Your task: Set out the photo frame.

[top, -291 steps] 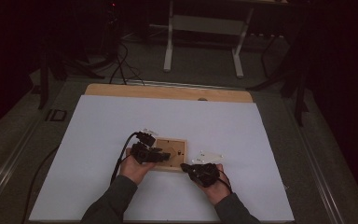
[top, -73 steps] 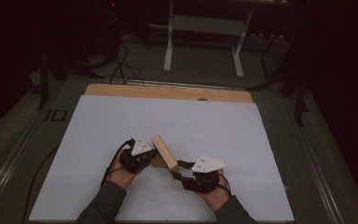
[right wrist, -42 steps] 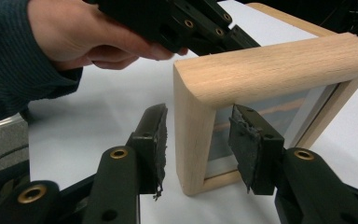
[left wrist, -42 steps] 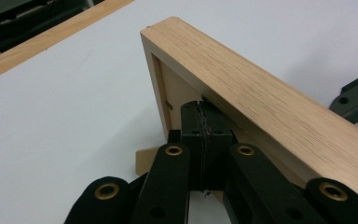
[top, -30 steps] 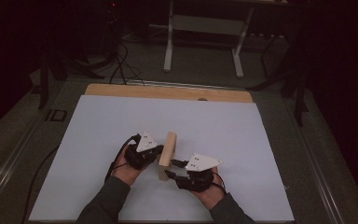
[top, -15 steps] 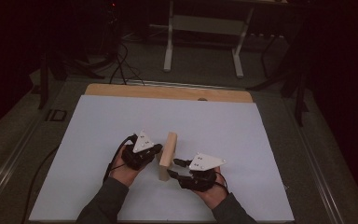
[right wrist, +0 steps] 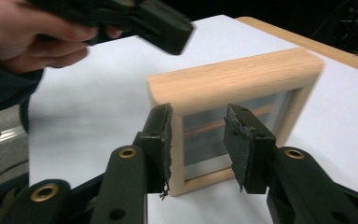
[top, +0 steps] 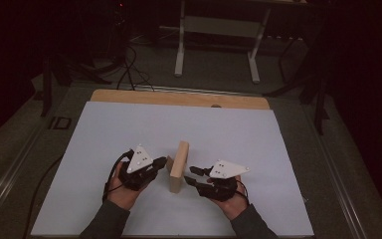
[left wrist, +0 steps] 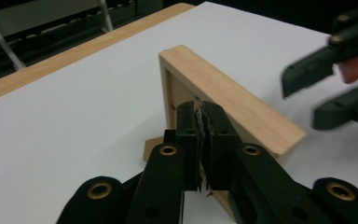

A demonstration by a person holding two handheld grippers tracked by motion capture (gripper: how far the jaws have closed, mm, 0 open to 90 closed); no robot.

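wood frame [top: 179,166] upright now; l gripper [left wrist: 203,122] fingers clenched, backed off; r gripper [right wrist: 199,140] released, fingers narrowing beside it.

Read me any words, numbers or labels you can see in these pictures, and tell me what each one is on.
"ID": pale letters on a dark plate on the grey bench beside the white sheet's far left corner.
Wooden frame: no writing visible.
Grey plates on both grippers: small dark dots only, no text.

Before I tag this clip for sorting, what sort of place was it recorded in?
Probably a lab or workshop recording bench, not a home. A wooden tabletop carries a plain white sheet, black cables trail over the dark floor, and a white metal stand is behind the table.
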